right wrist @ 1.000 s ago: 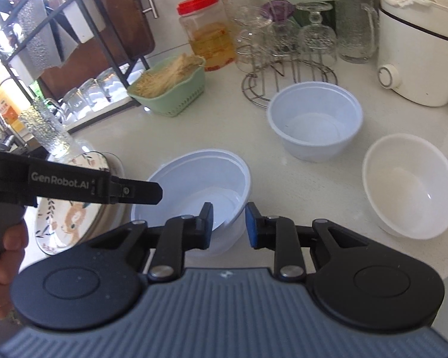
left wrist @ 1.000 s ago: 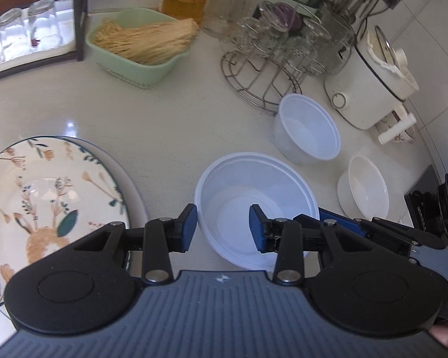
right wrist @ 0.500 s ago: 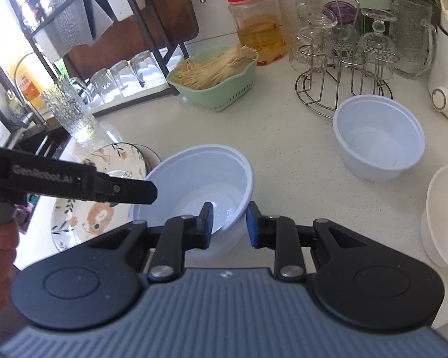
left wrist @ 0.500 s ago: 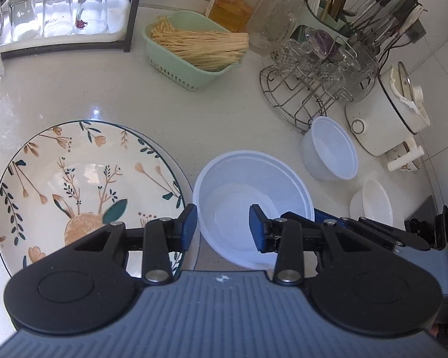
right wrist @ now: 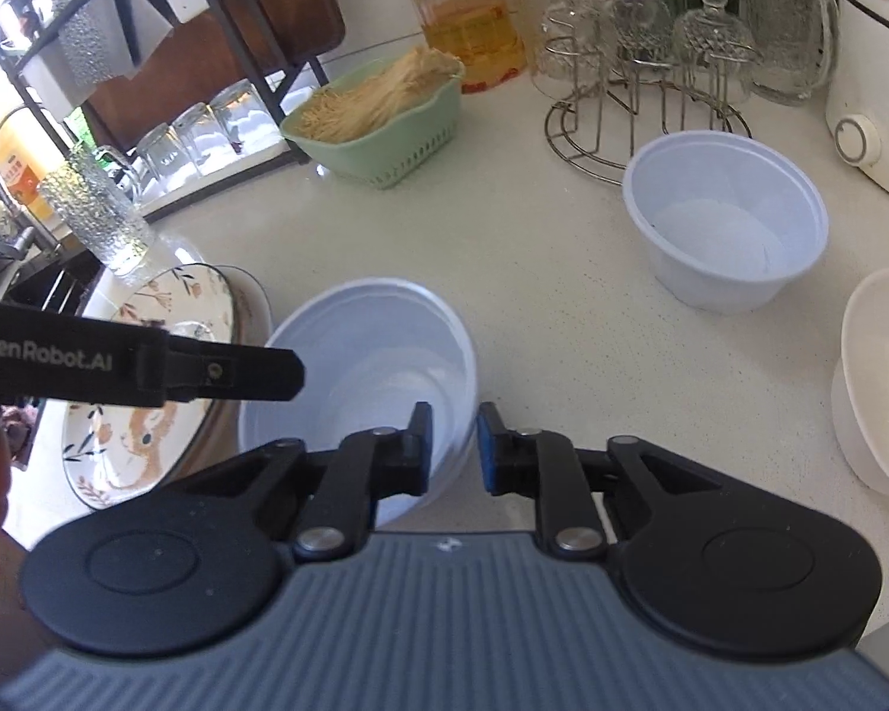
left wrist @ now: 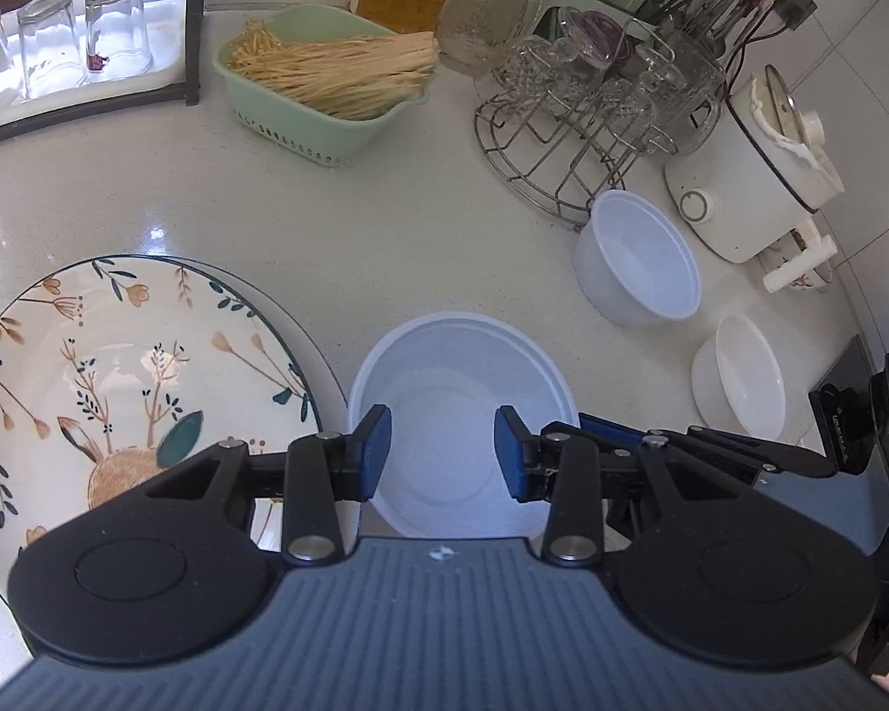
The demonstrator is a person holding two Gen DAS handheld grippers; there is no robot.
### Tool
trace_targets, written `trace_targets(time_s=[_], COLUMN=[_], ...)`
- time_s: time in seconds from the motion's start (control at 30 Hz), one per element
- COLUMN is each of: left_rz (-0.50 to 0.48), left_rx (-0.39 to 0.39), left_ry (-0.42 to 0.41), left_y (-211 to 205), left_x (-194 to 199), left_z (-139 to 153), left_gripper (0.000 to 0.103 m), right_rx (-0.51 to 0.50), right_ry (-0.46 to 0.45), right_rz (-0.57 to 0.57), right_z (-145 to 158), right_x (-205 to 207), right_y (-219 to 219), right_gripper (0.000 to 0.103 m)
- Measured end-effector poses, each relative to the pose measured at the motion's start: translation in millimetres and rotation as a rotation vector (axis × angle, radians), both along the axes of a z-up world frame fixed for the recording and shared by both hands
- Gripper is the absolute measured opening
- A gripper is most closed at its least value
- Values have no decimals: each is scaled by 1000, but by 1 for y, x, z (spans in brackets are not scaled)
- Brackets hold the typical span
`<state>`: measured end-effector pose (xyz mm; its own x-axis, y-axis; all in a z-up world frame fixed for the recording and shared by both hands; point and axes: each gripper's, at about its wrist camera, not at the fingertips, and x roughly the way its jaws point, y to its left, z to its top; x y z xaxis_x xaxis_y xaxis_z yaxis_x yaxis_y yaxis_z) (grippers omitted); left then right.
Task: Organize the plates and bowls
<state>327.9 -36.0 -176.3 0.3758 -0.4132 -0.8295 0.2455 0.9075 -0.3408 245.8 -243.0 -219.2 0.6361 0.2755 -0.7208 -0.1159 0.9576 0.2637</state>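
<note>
A translucent white plastic bowl [left wrist: 444,397] [right wrist: 355,355] stands on the counter next to a flowered plate [left wrist: 118,367] [right wrist: 148,444] that lies on another plate. My left gripper [left wrist: 443,453] hangs open above the bowl's inside, holding nothing. My right gripper [right wrist: 453,444] straddles the bowl's right rim, one pad inside and one outside. Its jaws are closing, and a thin gap still shows beside the rim. A second plastic bowl [left wrist: 637,260] [right wrist: 723,225] and a white ceramic bowl [left wrist: 741,379] [right wrist: 883,391] stand further right.
Along the back stand a green basket of noodles [left wrist: 326,95], a wire rack of glasses [left wrist: 575,136] and a white cooker [left wrist: 752,178]. Upturned glasses [left wrist: 59,41] sit on a tray at the back left. A textured tumbler [right wrist: 98,219] stands behind the plates.
The right gripper's jaws have narrowed around the bowl's rim, and it has come a little closer and lower. The left gripper still hovers open over the bowl.
</note>
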Motion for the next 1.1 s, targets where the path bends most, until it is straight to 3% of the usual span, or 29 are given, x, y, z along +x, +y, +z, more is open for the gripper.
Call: trace_targets(time_s=[0.33,0.5,1.1], left_rz=[-11,-15,8], left_rx=[19,16,-1], left_ry=[-4,-28,-159], left_y=[0,-3,-17], left_x=[3,-1,-33], left_z=[-4,11,74], left_gripper=[44,44,44], right_rx=[-14,3,-2], right_ry=[5,-5,-188], right_rz=[-40,-57,-108], right_z=[-1,6,83], right_x=[-1,-1,-31], right_y=[-8,-12,-30], right_gripper=[16,18,19])
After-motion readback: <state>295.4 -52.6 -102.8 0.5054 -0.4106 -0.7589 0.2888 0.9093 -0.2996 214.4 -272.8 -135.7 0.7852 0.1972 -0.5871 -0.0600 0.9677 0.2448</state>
